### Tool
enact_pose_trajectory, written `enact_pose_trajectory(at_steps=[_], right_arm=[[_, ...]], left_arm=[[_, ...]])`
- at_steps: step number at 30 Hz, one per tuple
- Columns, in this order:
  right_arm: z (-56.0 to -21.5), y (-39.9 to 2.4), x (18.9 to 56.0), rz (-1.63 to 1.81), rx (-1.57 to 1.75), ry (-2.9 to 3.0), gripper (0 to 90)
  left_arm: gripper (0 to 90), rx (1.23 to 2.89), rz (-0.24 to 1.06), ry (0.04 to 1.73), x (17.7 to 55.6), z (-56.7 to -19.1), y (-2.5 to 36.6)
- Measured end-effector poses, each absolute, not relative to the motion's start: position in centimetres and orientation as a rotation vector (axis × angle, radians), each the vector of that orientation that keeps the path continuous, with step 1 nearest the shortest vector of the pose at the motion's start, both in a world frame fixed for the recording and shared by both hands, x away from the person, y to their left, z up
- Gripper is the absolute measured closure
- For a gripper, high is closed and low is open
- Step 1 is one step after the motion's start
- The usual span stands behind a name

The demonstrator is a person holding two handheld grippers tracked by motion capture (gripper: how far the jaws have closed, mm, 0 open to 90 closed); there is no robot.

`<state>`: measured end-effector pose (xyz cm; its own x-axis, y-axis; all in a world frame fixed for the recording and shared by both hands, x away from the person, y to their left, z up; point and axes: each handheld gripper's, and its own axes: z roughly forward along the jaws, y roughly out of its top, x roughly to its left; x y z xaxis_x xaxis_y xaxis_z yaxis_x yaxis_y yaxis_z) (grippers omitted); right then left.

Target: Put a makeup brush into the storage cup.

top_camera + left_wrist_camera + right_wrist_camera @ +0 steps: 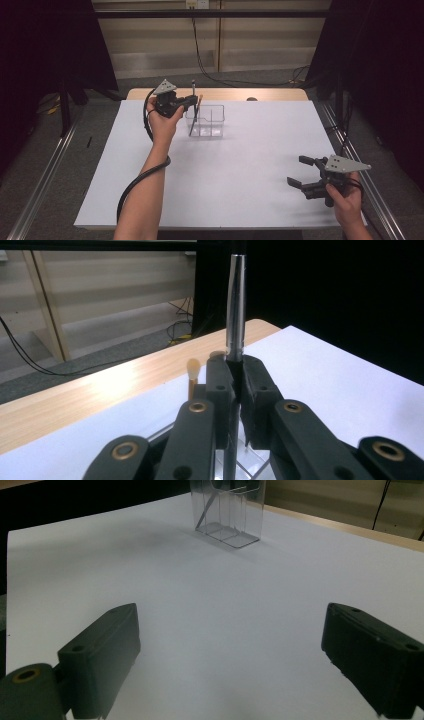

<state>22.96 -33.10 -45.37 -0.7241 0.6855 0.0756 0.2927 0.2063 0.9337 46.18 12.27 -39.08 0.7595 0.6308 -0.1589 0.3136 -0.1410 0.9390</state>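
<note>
A clear plastic organiser [206,121] with several compartments stands on the white table cover [240,180] near its far edge. My left gripper [192,103] hovers at its left end, shut on a slim pen [192,90] with a silver barrel that stands nearly upright, its lower end inside the organiser. In the left gripper view the jaws [235,371] pinch the pen [235,305] just below the silver part. A tan-tipped stick [192,371] leans in the organiser beside it. My right gripper [299,170] rests low at the near right, open and holding nothing [230,645]. The organiser [227,510] lies far ahead of it.
A bare strip of wooden tabletop [225,94] runs behind the white cover. Cables trail over the grey floor [260,75] beyond the table. Metal rails [45,170] flank both sides. Dark curtains hang at left and right.
</note>
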Motion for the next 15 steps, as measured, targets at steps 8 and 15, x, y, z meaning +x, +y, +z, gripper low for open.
enact_pose_trajectory(at_steps=[8,15], right_arm=[[-45.43,-33.11,22.84,1.521,0.921,2.133,8.7],[-45.43,-33.17,22.91,1.521,0.923,2.132,8.7]], left_arm=[[83.3,1.746,0.313,0.745,46.08,-39.79,12.14],[60.9,1.719,0.287,0.732,45.79,-39.42,12.47]])
